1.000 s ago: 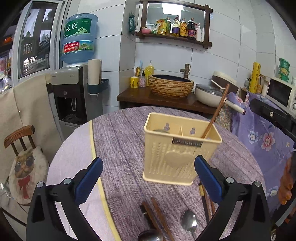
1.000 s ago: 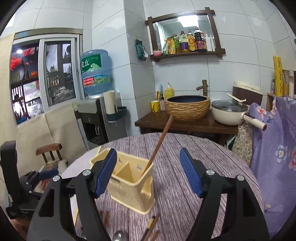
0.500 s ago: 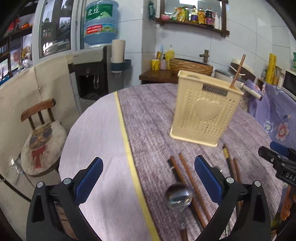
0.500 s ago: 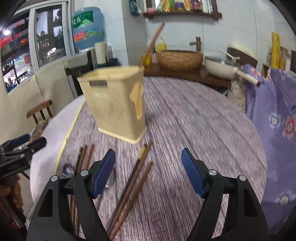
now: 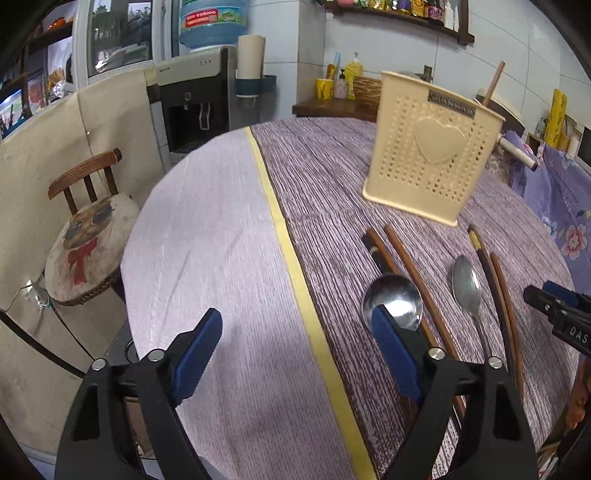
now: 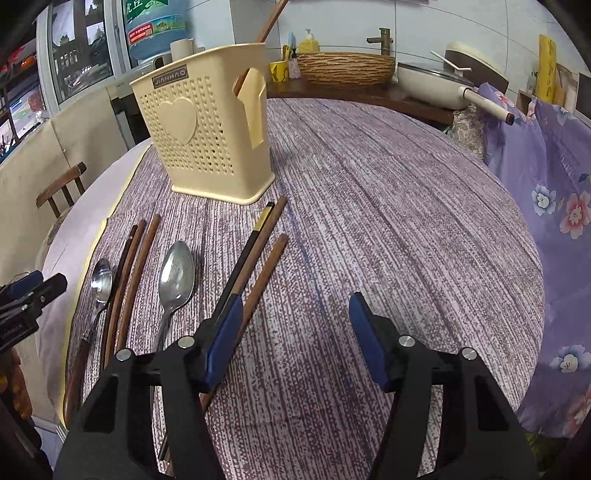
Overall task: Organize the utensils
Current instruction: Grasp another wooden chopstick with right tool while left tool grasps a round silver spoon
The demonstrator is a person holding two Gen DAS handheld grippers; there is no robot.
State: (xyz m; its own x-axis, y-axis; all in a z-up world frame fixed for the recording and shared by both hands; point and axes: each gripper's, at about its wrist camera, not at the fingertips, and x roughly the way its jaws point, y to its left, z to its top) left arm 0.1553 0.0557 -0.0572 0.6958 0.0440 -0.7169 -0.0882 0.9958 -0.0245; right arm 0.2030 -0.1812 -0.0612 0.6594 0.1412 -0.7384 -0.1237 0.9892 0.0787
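A cream perforated utensil holder (image 5: 432, 155) (image 6: 207, 136) stands on the purple-clothed round table (image 6: 388, 206), with one brown chopstick (image 6: 271, 18) leaning in it. In front of it lie two metal spoons (image 5: 393, 302) (image 5: 466, 284) and several chopsticks (image 5: 402, 258) (image 6: 258, 251). My left gripper (image 5: 295, 343) hovers low over the cloth; its jaws are closing on nothing, and its right finger tip is just in front of the round spoon's bowl. My right gripper (image 6: 297, 328) is also closing with nothing between its pads; a brown chopstick (image 6: 269, 266) runs under its left finger.
A yellow tape strip (image 5: 291, 251) divides the pale and purple cloth. A wooden chair (image 5: 85, 236) stands left of the table, a water dispenser (image 5: 195, 99) behind it. A counter with a basket basin (image 6: 345, 68) and a pan (image 6: 428, 85) is at the back. Flowered purple fabric (image 6: 546, 177) hangs right.
Both grippers have come down toward the table and tilted lower, so the spoons and chopsticks are now close ahead. Both pairs of jaws have narrowed.
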